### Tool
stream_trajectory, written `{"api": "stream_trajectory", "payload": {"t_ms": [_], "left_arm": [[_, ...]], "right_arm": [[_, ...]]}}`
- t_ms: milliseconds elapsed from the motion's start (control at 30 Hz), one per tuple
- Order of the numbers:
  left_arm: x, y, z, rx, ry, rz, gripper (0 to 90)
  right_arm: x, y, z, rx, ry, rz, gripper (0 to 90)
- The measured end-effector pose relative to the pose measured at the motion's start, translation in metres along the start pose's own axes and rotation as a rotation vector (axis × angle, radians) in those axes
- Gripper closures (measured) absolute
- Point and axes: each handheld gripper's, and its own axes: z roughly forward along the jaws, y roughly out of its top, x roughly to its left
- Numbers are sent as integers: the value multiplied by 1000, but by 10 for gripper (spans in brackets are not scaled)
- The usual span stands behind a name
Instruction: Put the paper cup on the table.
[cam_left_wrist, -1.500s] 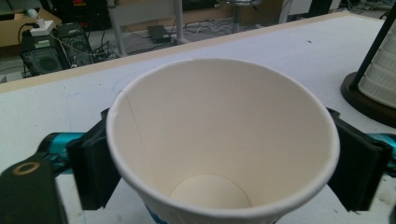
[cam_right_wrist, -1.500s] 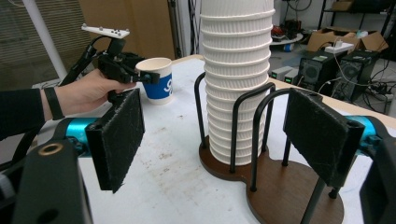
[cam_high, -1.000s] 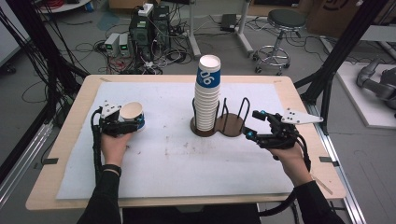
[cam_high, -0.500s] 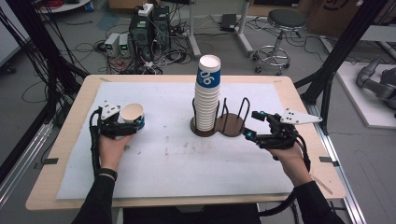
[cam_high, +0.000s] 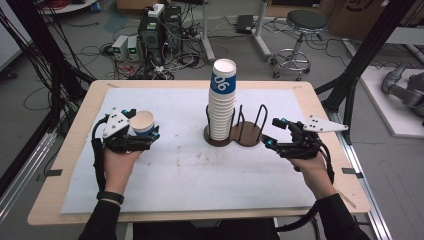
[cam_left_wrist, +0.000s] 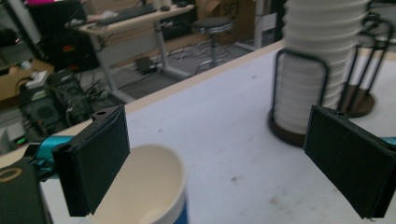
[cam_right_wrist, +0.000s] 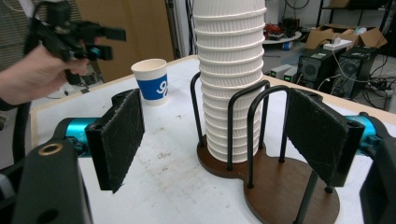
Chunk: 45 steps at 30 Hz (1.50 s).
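**Single paper cup at the left gripper, cup stack at table centre.**
The cup (cam_high: 143, 123) stands upright, left of the stack (cam_high: 222, 102), between the wide-open jaws of the left gripper (cam_high: 146, 131), ungripped. The right gripper (cam_high: 274, 133), open and empty, faces the wire holder (cam_high: 248, 131). Since the earlier frames, the left hand has drawn slightly nearer.

left hand-held gripper (cam_left_wrist: 229, 163): jaws spread wide | paper cup (cam_left_wrist: 144, 191): upright on the table (cam_left_wrist: 224, 121), just inside the left jaw, apart from the right | stack of cups (cam_left_wrist: 317, 60): in wire holder (cam_left_wrist: 299, 93) on dark round base, beyond | stool (cam_left_wrist: 212, 25): background floor
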Motion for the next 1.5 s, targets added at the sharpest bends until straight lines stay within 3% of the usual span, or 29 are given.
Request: {"api": "stream_trajectory", "payload": {"t_ms": [200,267,533,567,633,667,767,1100,1500], "left_arm": [[-28,17,1,-10,-91,34,71],[-34,18,-1,-41,-85,42,71],[-35,16,-1,-61,-148,10,71],[-34,15,-1,-73,-168,-26,71],[-28,14,-1,-123,-257,-146,81],[-28,15,-2,-131,-267,-149,96],[-31,19,-5,-121,-235,-74,98],[-30,20,-1,-79,-258,-66,98],[-32,25,-4,-72,-255,-47,98]], "right_arm": [[0,2,-1,-2,6,-13,208],[1,4,-2,-3,6,-19,208],[2,7,-7,-9,-16,-39,208],[1,7,-7,-8,-22,-38,209],[1,8,-9,-14,-21,-44,209],[0,9,-9,-16,-19,-46,209],[0,11,-13,-22,-26,-44,209],[7,19,-22,-45,-34,-81,208],[2,16,-22,-33,-56,-68,208]]}}
